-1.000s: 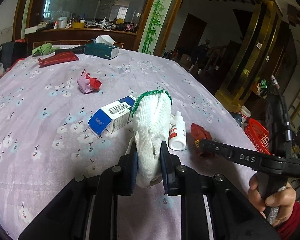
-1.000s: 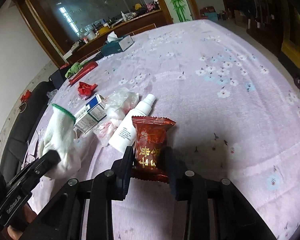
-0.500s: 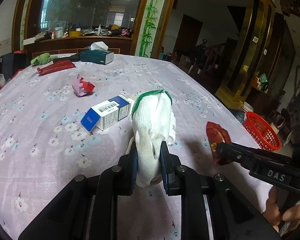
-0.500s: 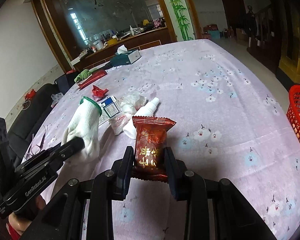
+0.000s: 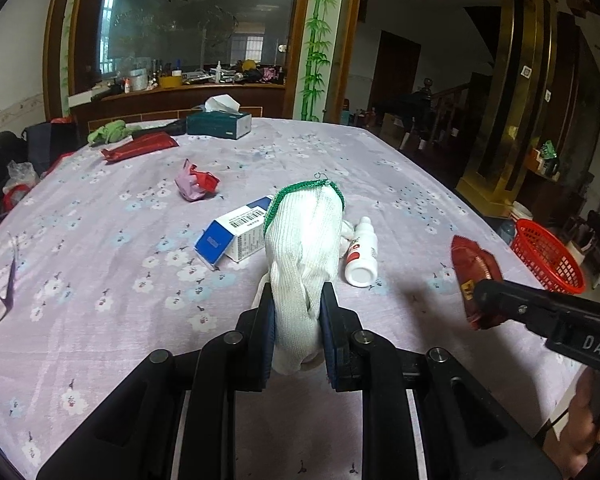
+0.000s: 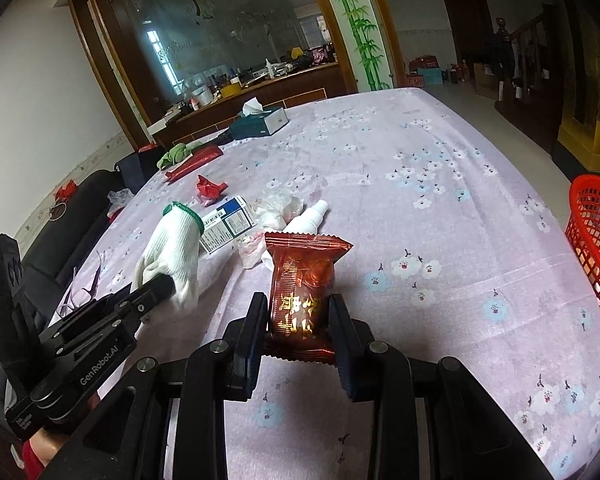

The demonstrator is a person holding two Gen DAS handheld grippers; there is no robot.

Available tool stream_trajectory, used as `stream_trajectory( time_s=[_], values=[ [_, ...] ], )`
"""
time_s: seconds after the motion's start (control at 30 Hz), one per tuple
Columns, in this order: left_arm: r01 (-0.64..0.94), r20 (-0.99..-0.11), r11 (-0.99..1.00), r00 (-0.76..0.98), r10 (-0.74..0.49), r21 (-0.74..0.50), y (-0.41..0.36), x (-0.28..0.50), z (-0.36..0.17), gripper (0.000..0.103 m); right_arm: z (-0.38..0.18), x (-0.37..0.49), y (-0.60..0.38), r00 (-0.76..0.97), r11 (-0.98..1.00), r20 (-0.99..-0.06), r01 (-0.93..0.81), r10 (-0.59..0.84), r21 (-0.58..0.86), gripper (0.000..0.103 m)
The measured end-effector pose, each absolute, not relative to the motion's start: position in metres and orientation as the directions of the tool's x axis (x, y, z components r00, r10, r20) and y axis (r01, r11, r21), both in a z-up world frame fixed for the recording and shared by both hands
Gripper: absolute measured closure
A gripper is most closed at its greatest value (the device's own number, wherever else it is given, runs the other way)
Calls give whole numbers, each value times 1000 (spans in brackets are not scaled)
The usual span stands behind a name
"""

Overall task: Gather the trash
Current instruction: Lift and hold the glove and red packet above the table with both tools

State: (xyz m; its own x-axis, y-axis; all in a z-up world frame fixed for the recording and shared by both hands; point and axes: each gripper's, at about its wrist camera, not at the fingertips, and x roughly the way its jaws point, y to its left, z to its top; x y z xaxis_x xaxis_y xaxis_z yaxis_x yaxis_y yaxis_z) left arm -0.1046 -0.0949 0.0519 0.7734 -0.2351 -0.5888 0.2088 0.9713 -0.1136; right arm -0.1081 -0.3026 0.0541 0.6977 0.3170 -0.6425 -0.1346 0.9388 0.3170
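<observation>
**Both grippers loaded above the flowered tablecloth**

The left gripper (image 5: pixel 299 320) is clamped tight on a white knit glove (image 5: pixel 304 256) with a green cuff, held upright above the tablecloth (image 5: pixel 100 264). The right gripper (image 6: pixel 299 328) is closed on a red snack wrapper (image 6: pixel 302 284) with gold lettering, also lifted off the cloth.

Taking the blue-and-white carton (image 5: pixel 236 236) as the landmark: a white plastic bottle (image 5: pixel 363 254) lies to its right, with crumpled clear plastic (image 6: pixel 278 208) between the two. A crumpled red-and-pink wrapper (image 5: pixel 196 182) lies just beyond the carton, a tissue box (image 5: pixel 219 122) far beyond it at the table's far end. A red basket (image 6: pixel 594 240) stands off the table's edge, well to the carton's right.
</observation>
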Motion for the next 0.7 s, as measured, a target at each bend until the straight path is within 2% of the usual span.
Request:
stream_trajectory(
  time_s=[0.7],
  values=[
    [169,-533,985,837,-125,35,-103,-144,59,84,58,-136,-293,709,954,-646,-135,282,268,70]
  ],
)
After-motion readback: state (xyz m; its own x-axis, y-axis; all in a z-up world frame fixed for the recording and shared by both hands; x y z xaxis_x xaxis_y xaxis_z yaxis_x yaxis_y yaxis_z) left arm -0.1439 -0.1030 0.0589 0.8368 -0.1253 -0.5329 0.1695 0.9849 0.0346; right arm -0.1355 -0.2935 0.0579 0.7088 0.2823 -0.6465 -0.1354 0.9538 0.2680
